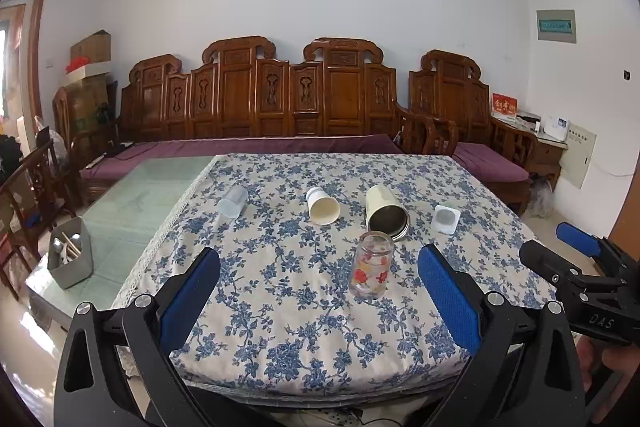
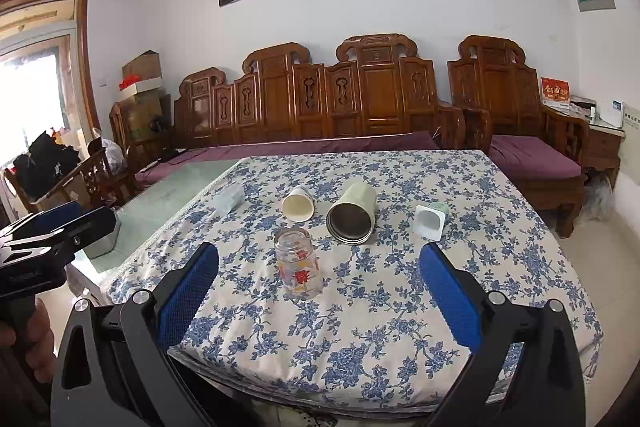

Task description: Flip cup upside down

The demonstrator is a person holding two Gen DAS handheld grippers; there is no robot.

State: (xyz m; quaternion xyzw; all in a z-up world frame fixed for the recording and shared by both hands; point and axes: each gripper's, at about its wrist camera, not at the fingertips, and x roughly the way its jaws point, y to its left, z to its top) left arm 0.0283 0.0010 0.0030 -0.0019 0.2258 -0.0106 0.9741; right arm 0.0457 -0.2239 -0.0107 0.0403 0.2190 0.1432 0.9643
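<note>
A clear glass cup with red flowers (image 1: 371, 265) stands on the blue floral tablecloth (image 1: 304, 311), its wider end down; it also shows in the right wrist view (image 2: 298, 264). Behind it several cups lie on their sides: a frosted plastic one (image 1: 233, 201), a white paper one (image 1: 322, 206), a cream metal tumbler (image 1: 386, 213) and a small square white one (image 1: 445, 218). My left gripper (image 1: 318, 297) is open and empty, near the table's front edge, short of the glass. My right gripper (image 2: 318, 297) is open and empty too, the glass just ahead between its fingers' lines.
A grey holder with utensils (image 1: 71, 259) stands on the bare glass tabletop at the left. A carved wooden sofa with purple cushions (image 1: 256, 147) runs behind the table. The right gripper shows at the right edge of the left wrist view (image 1: 576, 259).
</note>
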